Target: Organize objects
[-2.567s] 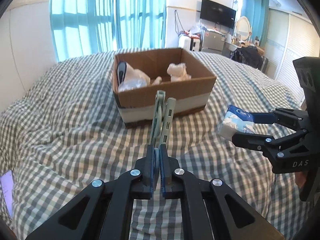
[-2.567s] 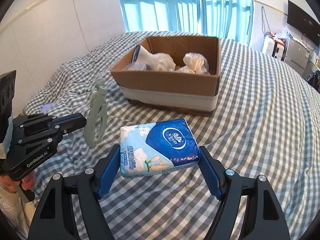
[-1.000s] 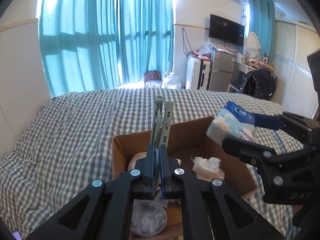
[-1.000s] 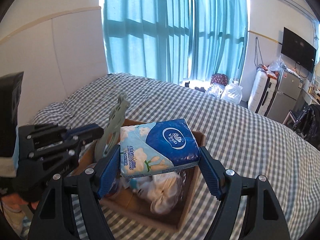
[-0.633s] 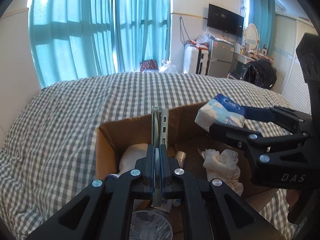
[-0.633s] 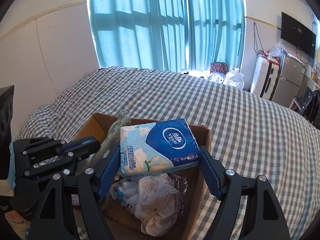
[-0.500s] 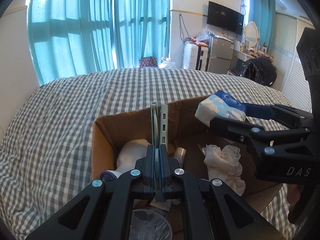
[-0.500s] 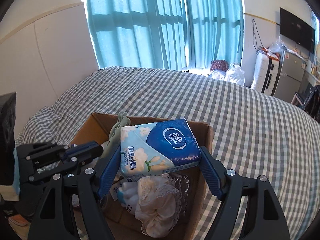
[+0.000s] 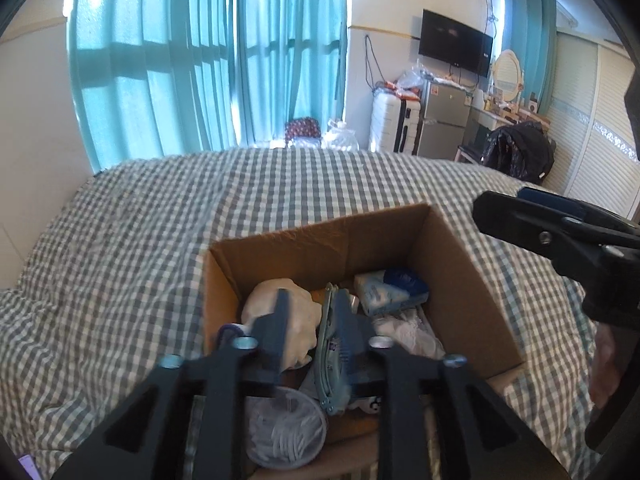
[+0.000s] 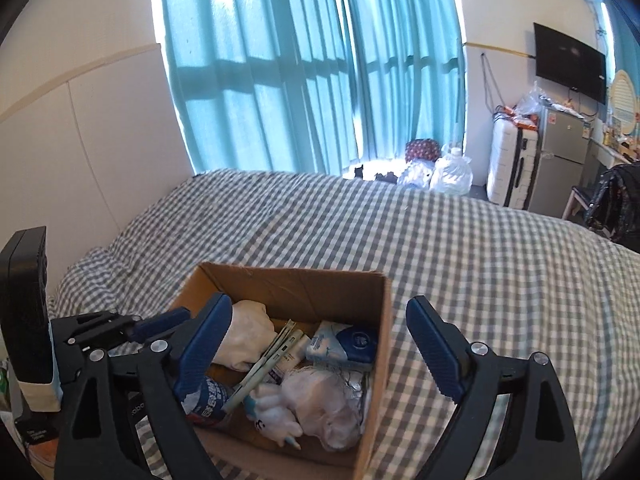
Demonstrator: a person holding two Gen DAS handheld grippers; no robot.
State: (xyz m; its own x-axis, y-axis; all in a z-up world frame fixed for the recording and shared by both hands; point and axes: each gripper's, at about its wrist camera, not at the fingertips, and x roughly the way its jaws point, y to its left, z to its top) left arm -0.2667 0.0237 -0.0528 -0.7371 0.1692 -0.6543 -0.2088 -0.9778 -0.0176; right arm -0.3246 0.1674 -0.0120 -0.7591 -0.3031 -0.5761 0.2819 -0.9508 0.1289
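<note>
A brown cardboard box (image 9: 460,248) (image 10: 380,312) sits on the checked bed. The blue-and-white tissue pack (image 9: 390,294) (image 10: 348,344) lies inside it at the far side. The pale green flat clip (image 9: 330,344) (image 10: 264,364) lies loose in the box, leaning among the other items. My left gripper (image 9: 310,318) is open above the box, its fingers either side of the clip and a white bundle. My right gripper (image 10: 320,340) is open and empty above the box; it also shows in the left wrist view (image 9: 556,232).
The box also holds a white cloth bundle (image 10: 248,336), a white plastic bag (image 10: 320,404), a clear lidded cup (image 9: 284,424) and a blue-labelled bottle (image 10: 206,400). The checked bed cover (image 10: 480,248) spreads all round. Curtains, a suitcase and a fridge stand beyond.
Both grippers have opened. The tissue pack dropped from the right gripper into the box, and the green clip left the left gripper and lies in the box.
</note>
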